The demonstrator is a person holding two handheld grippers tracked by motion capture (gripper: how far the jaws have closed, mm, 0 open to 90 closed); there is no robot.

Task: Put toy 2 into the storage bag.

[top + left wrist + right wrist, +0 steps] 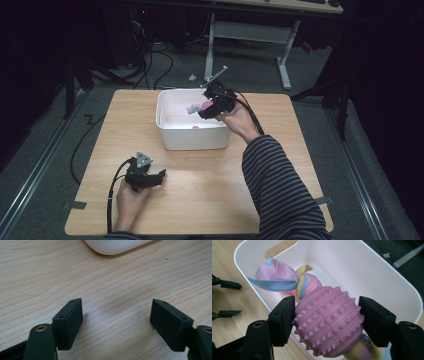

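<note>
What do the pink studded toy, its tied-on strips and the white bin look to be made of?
Pink toy: probably soft rubber, matte, with moulded studs and seam lines. Fabric strips: likely fleece or similar cloth in pink, blue and yellow, soft folds and a knot. White bin: apparently moulded plastic, smooth with a slight sheen, rounded corners and a cut-out handle.

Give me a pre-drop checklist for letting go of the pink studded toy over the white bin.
1. Grip: right gripper pads clamp the pink studded ball toy on both sides: ok.
2. Toy over the white bin, inside its rim: ok.
3. Knotted cloth tail inside the bin's walls: ok.
4. Landing spot: a small pink object lies on the bin floor; the rest is bare: ok.
5. Left gripper open on the wooden table, away from the bin: ok.
6. Drop height: cannot tell.
</note>
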